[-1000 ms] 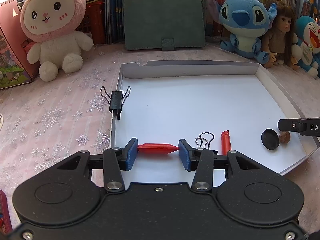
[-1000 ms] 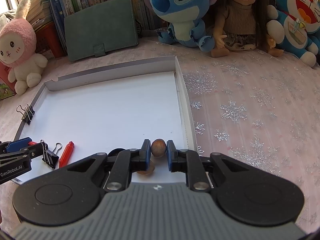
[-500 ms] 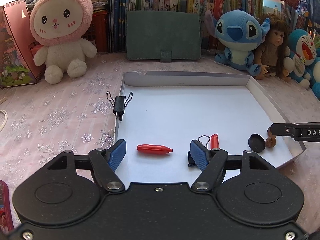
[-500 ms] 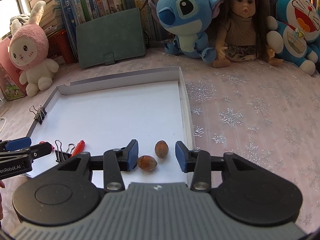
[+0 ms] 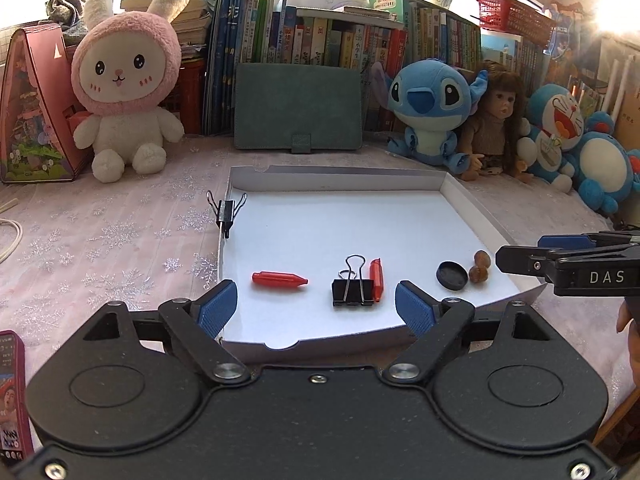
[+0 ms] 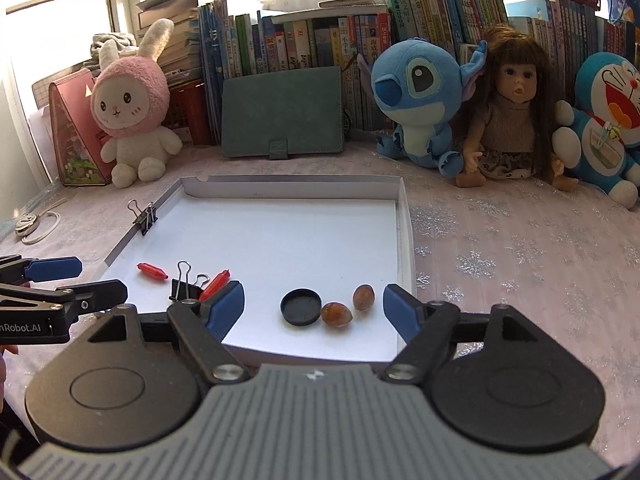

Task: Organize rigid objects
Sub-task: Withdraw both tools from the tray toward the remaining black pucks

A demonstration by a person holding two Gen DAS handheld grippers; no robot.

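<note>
A white shallow tray (image 5: 340,184) (image 6: 404,236) lies on the pink tablecloth. In it near the front lie a red cap-like piece (image 5: 279,279) (image 6: 152,271), a black binder clip (image 5: 351,294) (image 6: 185,288), a second red piece (image 5: 376,279) (image 6: 215,279), a black round lid (image 5: 452,275) (image 6: 301,306) and two brown nuts (image 5: 479,267) (image 6: 343,307). Another binder clip (image 5: 226,211) (image 6: 145,216) grips the tray's left rim. My left gripper (image 5: 316,308) is open and empty, above the tray's front edge. My right gripper (image 6: 314,308) is open and empty, just behind the nuts.
Plush toys, a doll (image 6: 516,120), a green notebook (image 5: 298,106) and books line the back. A pink house-shaped box (image 5: 32,108) stands far left. A white cord (image 6: 36,226) lies on the cloth at left.
Both grippers opened, released the red piece and a nut into the tray, and drew back and up from it.
</note>
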